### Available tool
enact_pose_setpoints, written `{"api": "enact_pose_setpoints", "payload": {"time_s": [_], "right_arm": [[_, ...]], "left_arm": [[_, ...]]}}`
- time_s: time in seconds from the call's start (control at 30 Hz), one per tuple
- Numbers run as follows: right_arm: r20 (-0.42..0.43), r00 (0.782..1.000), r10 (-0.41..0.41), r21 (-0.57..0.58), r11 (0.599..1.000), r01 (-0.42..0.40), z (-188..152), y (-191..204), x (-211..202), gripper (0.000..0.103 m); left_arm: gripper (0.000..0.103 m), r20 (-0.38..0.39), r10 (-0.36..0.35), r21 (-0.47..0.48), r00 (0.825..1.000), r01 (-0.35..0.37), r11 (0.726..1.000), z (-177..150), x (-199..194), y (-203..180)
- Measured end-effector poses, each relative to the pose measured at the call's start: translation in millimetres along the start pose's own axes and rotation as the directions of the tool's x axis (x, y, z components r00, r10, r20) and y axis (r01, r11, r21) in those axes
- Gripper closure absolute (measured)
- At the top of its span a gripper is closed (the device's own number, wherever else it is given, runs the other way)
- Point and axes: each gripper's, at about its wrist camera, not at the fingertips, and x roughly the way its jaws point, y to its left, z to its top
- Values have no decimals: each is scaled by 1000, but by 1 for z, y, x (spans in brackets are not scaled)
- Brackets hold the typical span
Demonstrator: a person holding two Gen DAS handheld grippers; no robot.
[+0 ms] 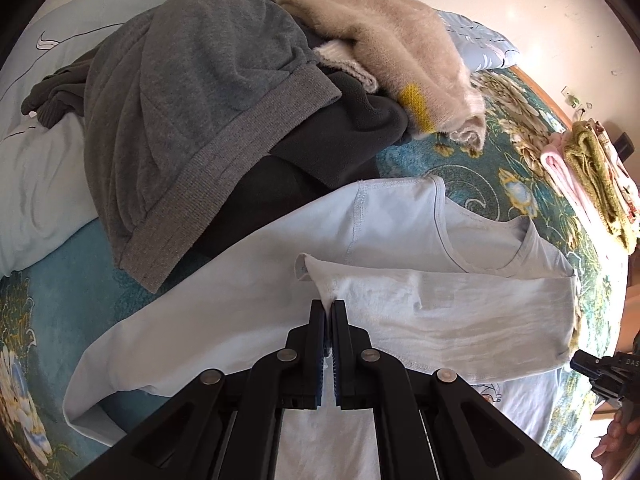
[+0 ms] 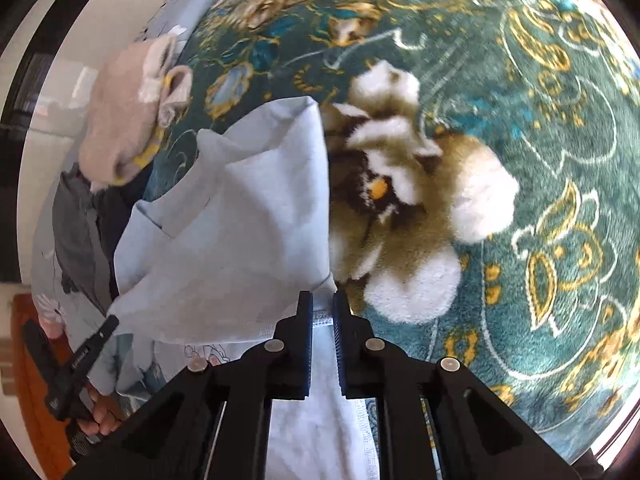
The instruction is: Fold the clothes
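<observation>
A light blue long-sleeved shirt point(image 1: 400, 240) lies spread on the bed, one sleeve folded across its chest. My left gripper point(image 1: 329, 305) is shut on a fold of that sleeve near its cuff. In the right wrist view the same shirt point(image 2: 240, 220) lies to the left, and my right gripper point(image 2: 323, 298) has its jaws a little apart with the shirt's hem edge between the fingers. The left gripper also shows in the right wrist view point(image 2: 72, 364), and the right gripper at the left wrist view's right edge point(image 1: 600, 372).
A pile of unfolded clothes lies behind the shirt: a grey sweatshirt point(image 1: 192, 100), dark garments point(image 1: 320, 152) and a beige fluffy sweater point(image 1: 400, 40). Folded towels point(image 1: 592, 176) are stacked at the right. The bed has a teal floral blanket point(image 2: 520, 160) and a pale pillow point(image 1: 40, 184).
</observation>
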Motion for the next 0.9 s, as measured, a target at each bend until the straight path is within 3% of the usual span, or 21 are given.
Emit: {"api": "enact_pose_setpoints", "payload": {"time_s": [0.07,0.17,0.3,0.5,0.57,0.63,0.77,0.8,0.87,0.9], "right_arm": [[6,995,102,116,988,-102,-5,-17,-13,93],[-1,977,214,192,959,-210,-11,-26,-16,92],[-6,977,215,255,945,-206,-12,-33,-8,91],[35,958,284,343,897,-278,-12,-42,8,91],[51,955,291,351,890,-290,-12,-43,8,88],[58,952,302,356,884,-302,-12,-42,7,78],[75,954,290,372,880,-296,-12,-44,7,78],[79,954,291,380,875,-298,-12,-45,7,80],[84,956,281,380,878,-291,-13,-45,5,97],[83,959,269,365,887,-281,-12,-43,3,98]], "left_arm": [[99,-1,-3,-1,1000,3,1000,0,1,0],[99,-8,-7,-9,1000,7,1000,0,3,-1],[99,-9,-9,-13,1000,9,1000,0,3,-3],[99,-11,-10,-29,1000,10,1000,0,3,0],[99,-9,-10,-29,1000,9,1000,1,3,0],[99,-6,-10,-25,1000,10,1000,2,3,-1],[99,-6,-13,-20,1000,12,1000,4,3,-4],[99,-6,-13,-18,1000,13,1000,4,3,-5],[99,4,-12,-9,1000,12,1000,6,1,-6],[99,13,-9,-4,1000,9,1000,7,-1,-7]]}}
